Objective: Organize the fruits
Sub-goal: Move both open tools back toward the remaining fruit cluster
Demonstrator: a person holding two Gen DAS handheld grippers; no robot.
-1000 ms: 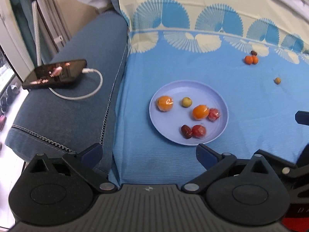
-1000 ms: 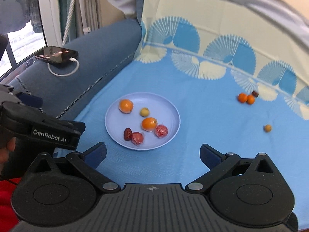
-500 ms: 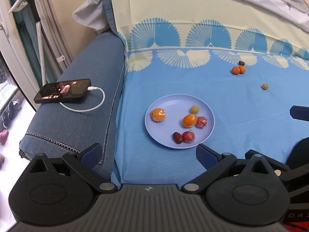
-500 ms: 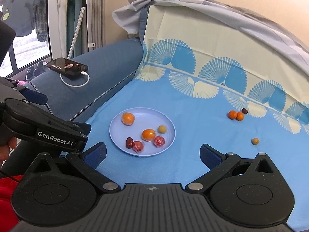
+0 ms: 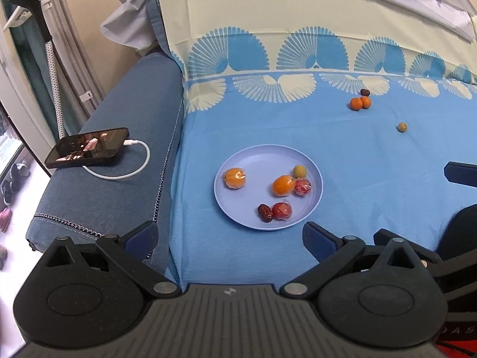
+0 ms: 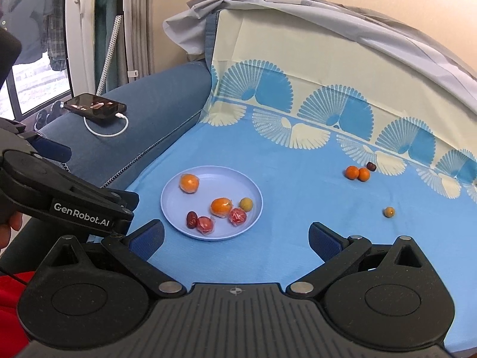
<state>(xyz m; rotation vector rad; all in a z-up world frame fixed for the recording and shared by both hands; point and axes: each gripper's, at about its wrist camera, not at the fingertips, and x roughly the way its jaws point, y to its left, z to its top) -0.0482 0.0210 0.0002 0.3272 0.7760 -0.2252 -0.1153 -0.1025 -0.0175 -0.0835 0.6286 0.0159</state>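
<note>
A pale blue plate (image 5: pixel 310 205) (image 6: pixel 176 194) lies on the blue sheet and holds several fruits: oranges, wrapped red ones, a dark date and a green one. Loose on the sheet farther back are two small oranges (image 5: pixel 360 103) (image 6: pixel 357 173), a dark fruit (image 5: pixel 365 92) (image 6: pixel 371 166) and a small brownish fruit (image 5: pixel 402 127) (image 6: pixel 389 211). My left gripper (image 5: pixel 230 237) is open and empty, held back from the plate. My right gripper (image 6: pixel 237 238) is open and empty, near the plate's front.
A phone (image 5: pixel 88 147) (image 6: pixel 94 106) on a white charging cable lies on the denim sofa arm at the left. The patterned sofa back (image 6: pixel 328 89) rises behind the sheet. The left gripper's body (image 6: pixel 68 200) shows at the left of the right wrist view.
Both grippers have pulled back and up from the plate, so it looks smaller and more of the sofa back shows. The fruits have not moved.
</note>
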